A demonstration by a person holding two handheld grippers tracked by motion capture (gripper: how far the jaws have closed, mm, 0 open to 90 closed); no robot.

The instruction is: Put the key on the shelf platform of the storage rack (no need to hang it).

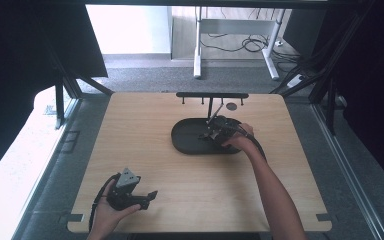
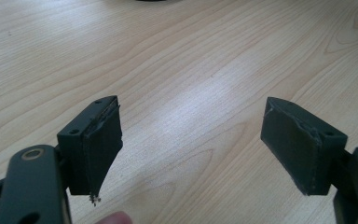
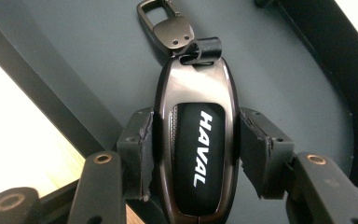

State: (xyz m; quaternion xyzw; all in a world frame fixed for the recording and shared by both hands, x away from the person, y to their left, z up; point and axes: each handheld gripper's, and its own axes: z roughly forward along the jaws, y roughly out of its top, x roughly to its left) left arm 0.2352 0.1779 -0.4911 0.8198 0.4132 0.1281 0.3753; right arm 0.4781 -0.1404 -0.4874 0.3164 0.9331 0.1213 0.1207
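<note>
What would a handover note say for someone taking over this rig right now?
Right gripper: shut on the Haval car key fob, pads pressing its two long sides, over the dark oval tray; whether the fob rests on the tray or is lifted is unclear.
Left gripper: open, holding nothing, over the bare wooden table near its front edge.
The fob's metal clip points away from the jaws.
Done: fob gripped.
Left: probably hanging it on the key rack behind the tray.
</note>
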